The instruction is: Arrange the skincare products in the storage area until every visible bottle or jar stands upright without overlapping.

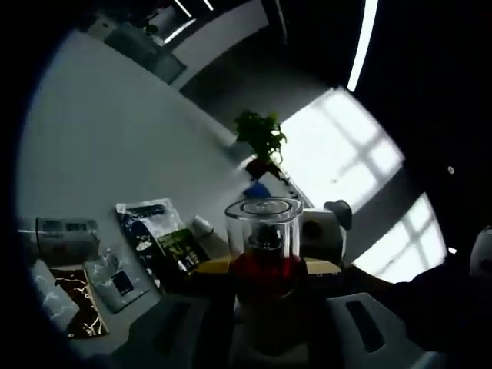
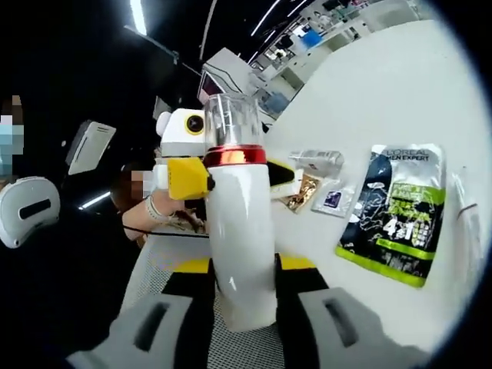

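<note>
1. The bottle, white with a red band and a clear cap, is held off the worktop between the two grippers.
2. In the right gripper view the right gripper grasps the bottle's lower body, its yellow-tipped jaws closed on either side.
3. In the same view the left gripper comes in from the left and meets the bottle at the red band; in the left gripper view the cap and band sit right between that gripper's jaws, which look clenched on it.
4. On the worktop behind lie a green and black pouch, flat; a small sachet; a gold sachet; and a clear packet.
5. The left gripper view adds a white tube lying on its side and a potted plant further back.
6. My judgement: the task is early. The bottle is in hand but not yet stood down, and I cannot make out the storage area it is meant for.
7. Left to do: set this bottle upright, clear of the flat packs, then deal with any lying containers.
</note>
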Tool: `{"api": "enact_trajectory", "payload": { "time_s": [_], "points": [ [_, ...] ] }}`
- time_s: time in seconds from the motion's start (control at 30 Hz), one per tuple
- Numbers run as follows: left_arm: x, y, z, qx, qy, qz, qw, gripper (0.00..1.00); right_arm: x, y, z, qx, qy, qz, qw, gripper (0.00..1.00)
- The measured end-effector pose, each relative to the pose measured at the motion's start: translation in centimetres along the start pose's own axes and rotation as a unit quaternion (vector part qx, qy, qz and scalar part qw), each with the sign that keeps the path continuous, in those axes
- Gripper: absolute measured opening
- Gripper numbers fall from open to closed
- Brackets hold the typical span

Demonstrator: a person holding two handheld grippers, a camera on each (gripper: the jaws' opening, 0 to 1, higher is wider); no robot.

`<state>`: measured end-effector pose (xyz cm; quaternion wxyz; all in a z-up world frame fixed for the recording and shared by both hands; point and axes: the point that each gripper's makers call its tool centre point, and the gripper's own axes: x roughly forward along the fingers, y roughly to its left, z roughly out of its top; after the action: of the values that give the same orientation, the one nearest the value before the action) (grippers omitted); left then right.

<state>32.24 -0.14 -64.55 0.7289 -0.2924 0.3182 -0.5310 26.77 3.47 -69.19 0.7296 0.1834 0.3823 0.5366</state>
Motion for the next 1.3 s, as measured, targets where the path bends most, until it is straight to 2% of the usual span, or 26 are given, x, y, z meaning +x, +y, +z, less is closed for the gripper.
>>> {"api": "enact_trajectory", "payload": {
  "time_s": [0.07,0.17,0.3,0.5,0.63,0.7,0.77,0.87,0.9,1.03,1.13,1.2,1.3],
  "points": [
    [0.4,-0.5,0.0,0.013,0.000,-0.002,0.9999,0.28,-0.3,-0.1,0.0,0.001,-0.001,-0.003,1.0000,0.31],
    [0.8,-0.9,0.0,0.045,0.002,0.001,0.9990,0.28,-0.6,-0.8,-0.1,-0.011,-0.003,-0.028,0.9996,0.33],
    [1.3,-1.1,-0.2,0.099,0.004,0.024,0.9948,0.28,-0.9,-2.1,-0.5,-0.007,0.002,-0.067,0.9977,0.36],
    [1.7,-1.5,0.1,0.145,-0.009,0.035,0.9887,0.27,-1.9,-3.3,-0.7,-0.023,-0.003,-0.117,0.9928,0.37],
    [2.0,-1.7,0.6,0.173,-0.025,0.042,0.9837,0.27,-3.2,-4.3,-2.3,-0.040,0.037,-0.164,0.9850,0.41],
    [2.2,-1.6,0.9,0.182,-0.028,0.048,0.9818,0.27,-3.8,-3.9,-2.2,-0.033,0.018,-0.170,0.9847,0.44],
    [2.4,-1.4,0.9,0.190,-0.028,0.052,0.9800,0.27,-4.4,-3.6,-2.2,-0.025,0.013,-0.169,0.9852,0.44],
    [2.7,-1.0,0.4,0.213,-0.020,0.064,0.9747,0.27,-6.4,-3.7,-1.8,-0.039,-0.001,-0.206,0.9778,0.45],
    [2.7,-0.7,0.4,0.219,-0.017,0.066,0.9733,0.27,-6.7,-3.5,-1.6,-0.038,-0.004,-0.208,0.9774,0.45],
    [3.1,-0.7,-0.6,0.250,-0.003,0.068,0.9659,0.27,-8.3,-2.3,0.5,-0.037,-0.058,-0.210,0.9752,0.47],
    [3.3,-1.0,-1.1,0.267,0.003,0.063,0.9615,0.27,-8.7,-0.9,1.9,-0.032,-0.093,-0.197,0.9755,0.49],
    [3.3,-0.9,-1.1,0.281,0.004,0.063,0.9575,0.27,-8.8,-0.3,3.5,-0.042,-0.136,-0.194,0.9706,0.50],
    [3.4,-1.0,-1.3,0.291,0.001,0.066,0.9543,0.27,-8.5,0.1,4.4,-0.061,-0.155,-0.199,0.9657,0.50]
  ]
}}
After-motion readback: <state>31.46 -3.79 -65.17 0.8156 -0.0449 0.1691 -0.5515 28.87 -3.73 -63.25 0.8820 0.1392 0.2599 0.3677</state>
